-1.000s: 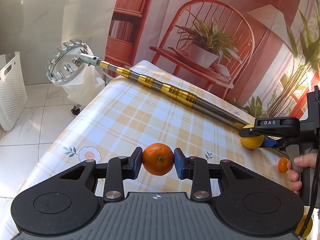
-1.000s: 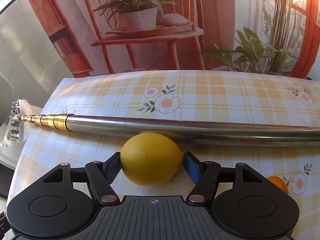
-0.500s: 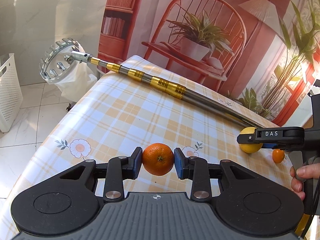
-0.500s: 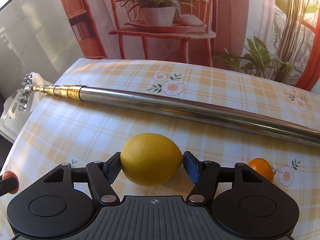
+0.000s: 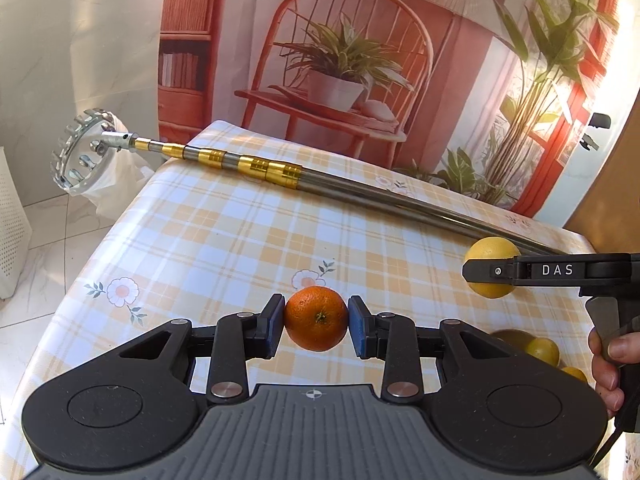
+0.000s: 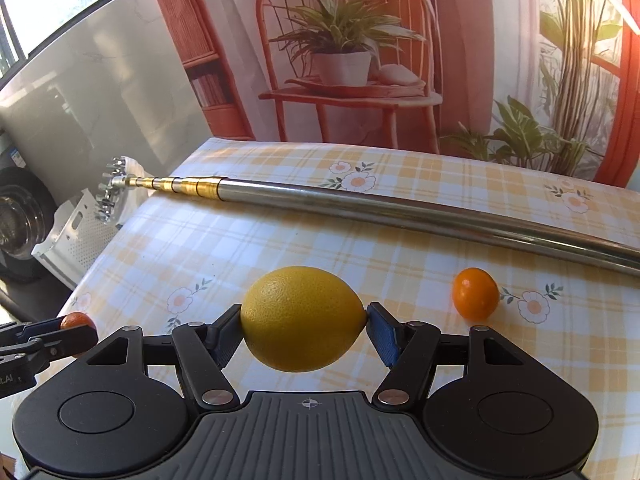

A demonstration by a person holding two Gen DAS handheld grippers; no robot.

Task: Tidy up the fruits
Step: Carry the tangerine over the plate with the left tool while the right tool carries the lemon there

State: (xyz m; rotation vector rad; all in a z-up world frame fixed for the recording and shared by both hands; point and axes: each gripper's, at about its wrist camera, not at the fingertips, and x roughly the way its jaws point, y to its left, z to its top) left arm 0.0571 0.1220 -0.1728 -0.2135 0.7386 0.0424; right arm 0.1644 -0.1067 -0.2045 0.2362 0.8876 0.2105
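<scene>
My left gripper [image 5: 316,326] is shut on an orange [image 5: 316,318], held above the plaid tablecloth [image 5: 240,248]. My right gripper [image 6: 303,330] is shut on a yellow lemon [image 6: 302,318], also lifted off the cloth. In the left wrist view the right gripper [image 5: 490,272] shows at the right with the lemon [image 5: 492,252] and a hand [image 5: 610,364] on its handle. A small orange fruit [image 6: 476,293] lies on the cloth to the right of the lemon. Two yellow fruits [image 5: 542,350] lie low at the right.
A long telescopic metal pole [image 5: 360,194] with gold bands lies across the far side of the table, its toothed ring head [image 5: 80,152] hanging past the left edge. A white basket [image 6: 76,236] stands on the floor at the left. A printed backdrop [image 5: 360,60] rises behind the table.
Both grippers have drawn back and up from the pole with their fruit still held. The small orange fruit now sits farther from the right gripper's fingers.
</scene>
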